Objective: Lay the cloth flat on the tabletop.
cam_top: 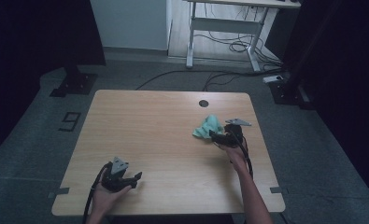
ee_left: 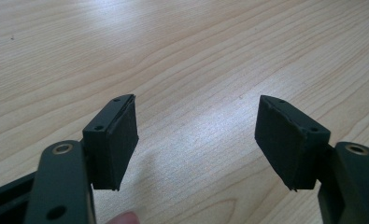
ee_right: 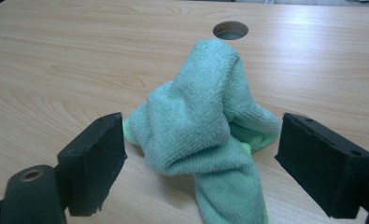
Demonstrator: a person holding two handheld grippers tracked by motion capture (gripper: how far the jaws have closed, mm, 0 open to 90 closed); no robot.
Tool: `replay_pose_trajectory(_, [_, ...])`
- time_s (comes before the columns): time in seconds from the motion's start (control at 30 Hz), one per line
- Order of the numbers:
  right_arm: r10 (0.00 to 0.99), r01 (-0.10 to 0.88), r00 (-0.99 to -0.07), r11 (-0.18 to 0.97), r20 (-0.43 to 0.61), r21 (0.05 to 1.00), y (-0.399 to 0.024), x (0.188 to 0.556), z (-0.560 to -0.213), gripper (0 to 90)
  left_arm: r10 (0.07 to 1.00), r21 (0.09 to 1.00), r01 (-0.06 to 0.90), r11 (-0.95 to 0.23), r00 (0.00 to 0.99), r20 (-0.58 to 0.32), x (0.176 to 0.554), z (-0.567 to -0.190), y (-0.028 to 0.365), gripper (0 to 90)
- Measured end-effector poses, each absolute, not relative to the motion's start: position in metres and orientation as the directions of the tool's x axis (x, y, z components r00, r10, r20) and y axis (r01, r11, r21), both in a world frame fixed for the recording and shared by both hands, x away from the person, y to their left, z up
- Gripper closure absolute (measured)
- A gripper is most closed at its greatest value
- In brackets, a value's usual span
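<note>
Green cloth [ee_right: 198, 130] sits between the open right hand-held gripper [ee_right: 198, 163]

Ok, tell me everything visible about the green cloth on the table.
The green cloth is a soft terry-looking towel, mint with a brighter green underside showing at its edges. It lies crumpled in a peaked heap on the wooden table, near the round cable hole. The right tongs stand open around it, pads apart from the fabric.

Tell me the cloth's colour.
The cloth is light green, clearest in the right gripper view.
</note>
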State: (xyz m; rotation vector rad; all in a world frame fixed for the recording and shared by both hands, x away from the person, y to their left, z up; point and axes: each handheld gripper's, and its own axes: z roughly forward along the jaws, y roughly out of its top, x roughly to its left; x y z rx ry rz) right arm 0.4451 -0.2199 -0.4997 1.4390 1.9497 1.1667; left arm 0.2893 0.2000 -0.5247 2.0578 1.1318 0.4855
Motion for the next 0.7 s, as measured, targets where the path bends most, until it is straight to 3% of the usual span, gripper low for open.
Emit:
replay_pose_trajectory(0.43, [0.937, 0.589, -0.328, 0.107, 0.116, 0.801, -0.208, 0.478, -0.516, 14.3, 0.835, 0.748, 0.561, -0.355, 0.55, -0.016, 0.289, -0.525, 0.199, 30.0])
replay_pose_trajectory(0.7, [0.944, 0.632, -0.307, 0.105, 0.124, 0.768, -0.202, 0.5, -0.533, 23.9, 0.837, 0.747, 0.562, -0.355, 0.547, -0.014, 0.289, -0.525, 0.2, 30.0])
